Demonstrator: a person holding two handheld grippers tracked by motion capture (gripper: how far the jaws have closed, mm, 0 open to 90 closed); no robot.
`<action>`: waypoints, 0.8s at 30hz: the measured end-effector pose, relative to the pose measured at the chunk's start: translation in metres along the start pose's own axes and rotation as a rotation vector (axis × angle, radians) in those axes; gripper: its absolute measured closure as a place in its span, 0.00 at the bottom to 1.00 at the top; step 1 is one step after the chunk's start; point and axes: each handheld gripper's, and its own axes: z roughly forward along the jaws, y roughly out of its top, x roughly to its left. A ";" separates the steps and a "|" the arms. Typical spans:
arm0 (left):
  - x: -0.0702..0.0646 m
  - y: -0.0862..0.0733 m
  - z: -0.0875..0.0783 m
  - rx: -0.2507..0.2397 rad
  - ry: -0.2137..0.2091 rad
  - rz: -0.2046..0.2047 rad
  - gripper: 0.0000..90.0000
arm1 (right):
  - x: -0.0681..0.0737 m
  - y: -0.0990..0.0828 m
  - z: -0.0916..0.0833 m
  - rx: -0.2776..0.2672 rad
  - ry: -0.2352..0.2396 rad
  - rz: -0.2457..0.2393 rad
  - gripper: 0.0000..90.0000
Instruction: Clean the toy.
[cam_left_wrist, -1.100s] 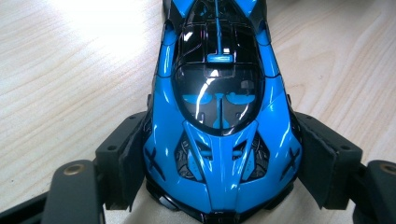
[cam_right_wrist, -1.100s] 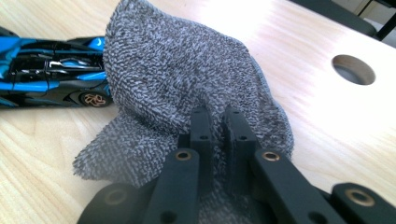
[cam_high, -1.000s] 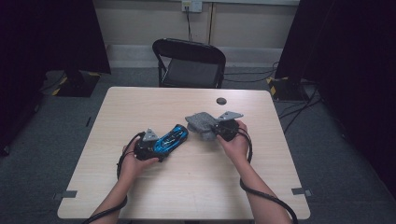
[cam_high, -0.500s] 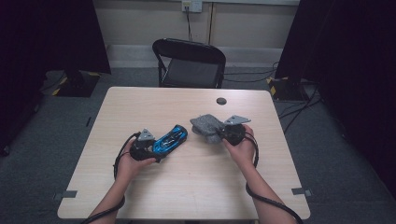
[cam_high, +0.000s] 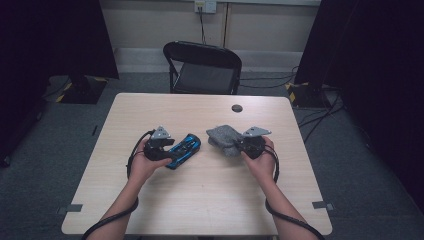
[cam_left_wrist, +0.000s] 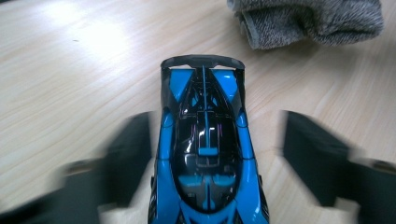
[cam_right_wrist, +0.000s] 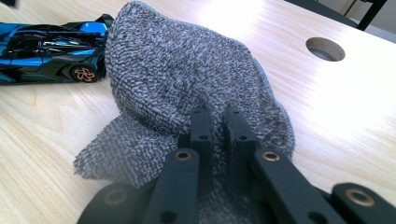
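Observation:
A blue and black toy race car (cam_high: 184, 150) (cam_left_wrist: 205, 154) lies on the wooden table (cam_high: 200, 200), its tail pointing toward the cloth. My left gripper (cam_high: 174, 154) (cam_left_wrist: 217, 161) straddles the car. Its jaws have just been closing and are blurred; a gap still shows on the right side of the car, so it is open. A grey terry cloth (cam_high: 222, 135) (cam_right_wrist: 177, 70) (cam_left_wrist: 308, 18) lies bunched just right of the car. My right gripper (cam_high: 236, 145) (cam_right_wrist: 217, 116) is shut on the cloth's near edge.
A round cable hole (cam_high: 237, 108) (cam_right_wrist: 325, 49) sits near the table's far edge. A black folding chair (cam_high: 202, 65) stands behind the table. Bare tabletop lies in front of both hands and to the far left.
The left gripper's jaws have narrowed around the car and the hand has lifted a little. The right hand has drifted slightly right and nearer, with the cloth in its grip.

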 end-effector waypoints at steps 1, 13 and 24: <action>0.002 0.001 0.003 0.007 0.002 0.006 0.43 | 0.001 0.000 -0.001 -0.002 -0.002 0.004 0.94; 0.005 -0.002 0.020 0.054 -0.019 -0.016 0.47 | 0.019 -0.005 0.003 0.004 -0.016 0.025 0.93; 0.001 -0.003 0.022 0.048 0.009 0.021 0.47 | 0.046 -0.007 0.010 0.044 -0.045 0.021 0.93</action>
